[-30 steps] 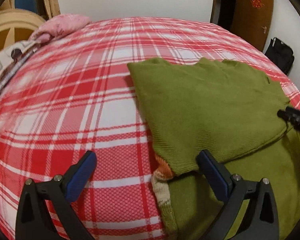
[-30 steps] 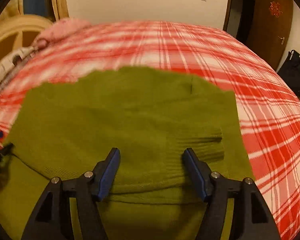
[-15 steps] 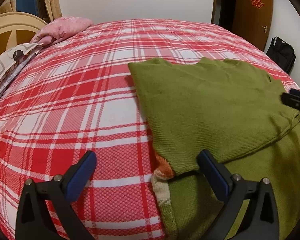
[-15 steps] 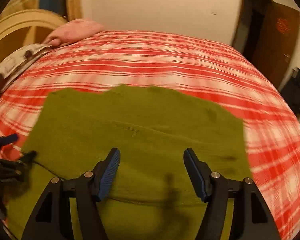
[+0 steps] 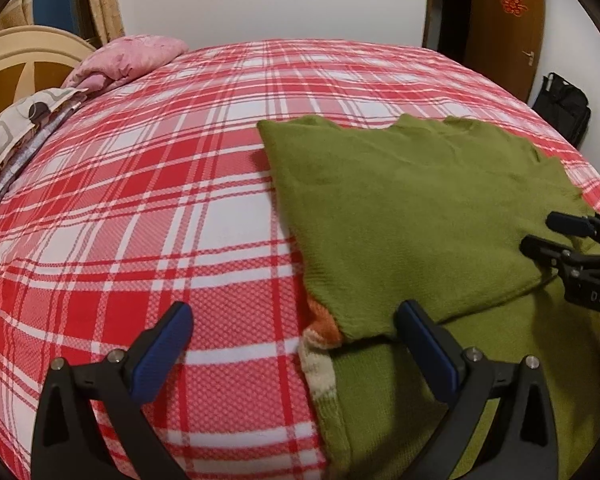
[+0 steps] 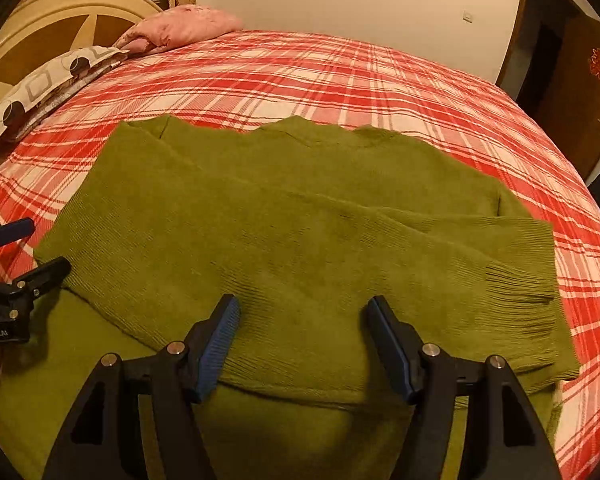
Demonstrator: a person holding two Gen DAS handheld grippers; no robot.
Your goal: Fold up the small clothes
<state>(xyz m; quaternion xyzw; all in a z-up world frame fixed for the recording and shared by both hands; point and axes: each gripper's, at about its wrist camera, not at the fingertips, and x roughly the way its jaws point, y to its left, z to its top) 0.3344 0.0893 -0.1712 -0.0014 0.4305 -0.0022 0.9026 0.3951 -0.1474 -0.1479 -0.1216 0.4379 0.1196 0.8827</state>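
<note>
Two grippers, both with jaws spread wide and nothing between the pads. Your right gripper [image 6: 300,344] hangs just above the green sweater [image 6: 292,240], its blue pads over the near edge of the folded layer; whether they brush the knit cannot be told. Your left gripper [image 5: 296,344] straddles the sweater's left edge: one pad over the bare plaid bed [image 5: 172,208], the other over the corner of the folded flap, where an orange and cream striped patch [image 5: 320,344] peeks out from under it.

Moving outward, the sweater lies flat on the bed. Both sleeves look folded in across the body; the ribbed cuff [image 6: 520,292] of one rests at the right side. A lower layer of green extends toward you beneath the flap. By my judgement the side folds are done and the final fold, hem up toward the collar, is left.

Beyond, a pink pillow [image 6: 184,28] and a patterned pillow [image 6: 48,88] sit at the headboard.
</note>
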